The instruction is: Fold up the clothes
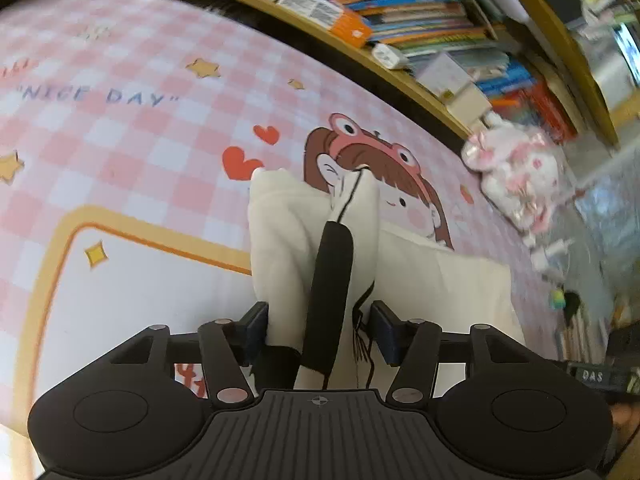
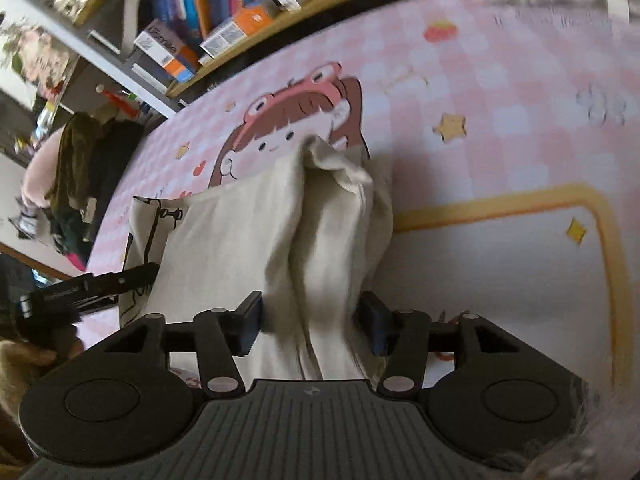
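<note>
Black jaws w/ bunched cream cloth (image 2: 320, 240) between.

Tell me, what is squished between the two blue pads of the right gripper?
A bunched fold of the cream fabric garment lies between the right gripper pads, as the right wrist view shows. Nothing else sits there.

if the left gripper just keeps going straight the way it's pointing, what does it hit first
Most likely the cream garment bunched between the left gripper fingers, with its black band; beyond that, the pink checked cover. Depth is hard to judge.
</note>
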`<state>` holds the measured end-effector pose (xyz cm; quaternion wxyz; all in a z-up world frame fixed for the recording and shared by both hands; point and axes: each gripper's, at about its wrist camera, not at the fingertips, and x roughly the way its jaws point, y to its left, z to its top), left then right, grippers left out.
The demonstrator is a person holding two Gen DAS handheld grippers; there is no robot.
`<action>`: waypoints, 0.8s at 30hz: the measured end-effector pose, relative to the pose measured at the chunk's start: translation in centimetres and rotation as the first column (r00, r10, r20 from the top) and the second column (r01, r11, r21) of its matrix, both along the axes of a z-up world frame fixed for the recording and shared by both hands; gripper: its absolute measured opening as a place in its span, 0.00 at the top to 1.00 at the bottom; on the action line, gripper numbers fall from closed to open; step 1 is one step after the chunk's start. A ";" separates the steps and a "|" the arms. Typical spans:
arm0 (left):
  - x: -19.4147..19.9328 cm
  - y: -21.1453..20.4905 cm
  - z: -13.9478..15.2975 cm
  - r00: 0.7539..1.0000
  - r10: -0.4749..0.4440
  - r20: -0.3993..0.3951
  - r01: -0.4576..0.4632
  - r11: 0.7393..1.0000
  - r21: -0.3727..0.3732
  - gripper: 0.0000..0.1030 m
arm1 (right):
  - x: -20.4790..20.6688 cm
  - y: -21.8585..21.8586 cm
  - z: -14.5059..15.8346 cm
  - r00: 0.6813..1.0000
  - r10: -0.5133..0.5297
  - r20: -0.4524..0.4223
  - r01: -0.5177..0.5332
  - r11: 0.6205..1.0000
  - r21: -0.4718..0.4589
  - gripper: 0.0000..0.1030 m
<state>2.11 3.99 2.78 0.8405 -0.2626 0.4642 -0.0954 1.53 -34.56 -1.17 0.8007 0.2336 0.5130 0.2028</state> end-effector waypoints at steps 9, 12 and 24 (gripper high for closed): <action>-1.2 -3.5 2.4 0.995 -0.080 0.059 0.067 0.978 0.195 0.81 | -0.9 4.0 2.6 0.973 0.144 0.183 -0.105 0.972 -0.211 0.78; -1.1 -3.1 1.9 0.997 -0.068 0.040 0.060 0.983 0.171 0.75 | -1.4 4.2 3.1 0.963 0.175 0.207 -0.122 0.962 -0.244 0.77; -0.8 -2.2 0.2 1.000 0.020 0.007 -0.020 0.998 0.054 0.65 | 0.2 0.8 0.2 0.997 0.048 0.054 -0.047 0.999 -0.017 0.57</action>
